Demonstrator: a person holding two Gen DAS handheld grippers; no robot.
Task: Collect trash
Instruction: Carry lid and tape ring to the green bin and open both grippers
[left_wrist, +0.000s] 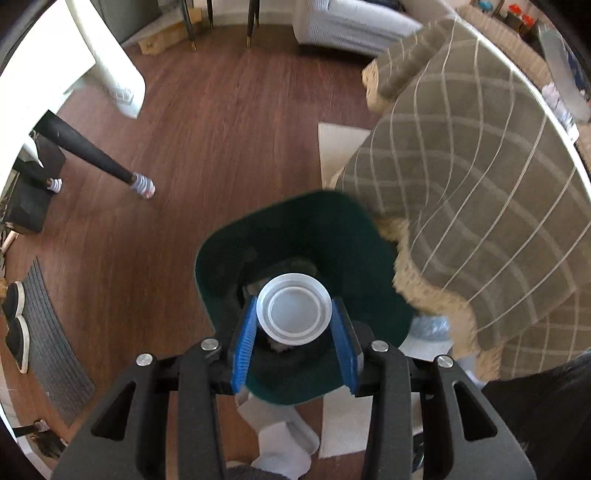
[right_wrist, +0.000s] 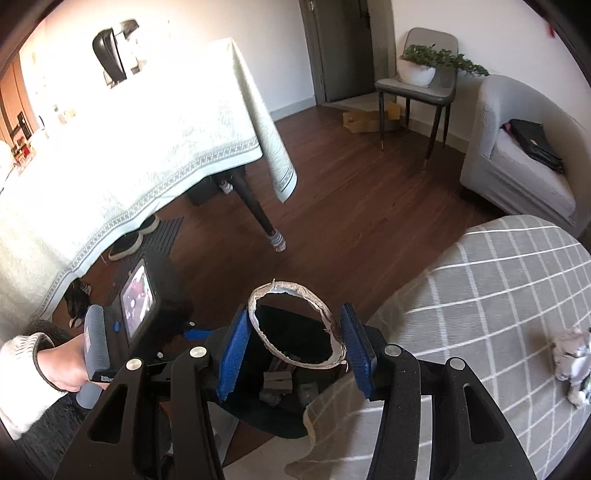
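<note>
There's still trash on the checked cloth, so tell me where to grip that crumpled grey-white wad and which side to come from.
Probably from above, jaws closing across the middle of the crumpled wad: it lies loose on the checked cloth, lumpy, with no handle. The right hand-held gripper must first drop its torn paper ring.

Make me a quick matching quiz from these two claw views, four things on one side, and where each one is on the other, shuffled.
Things:
1. white plastic lid
2. torn ring-shaped scrap
3. potted plant
4. black bag

Places:
A. on the grey chair
B. in the right claw
C. on the light armchair
D. in the left claw, above the dark green bin

Pairs: 1-D, 2-B, 3-A, 4-C
</note>
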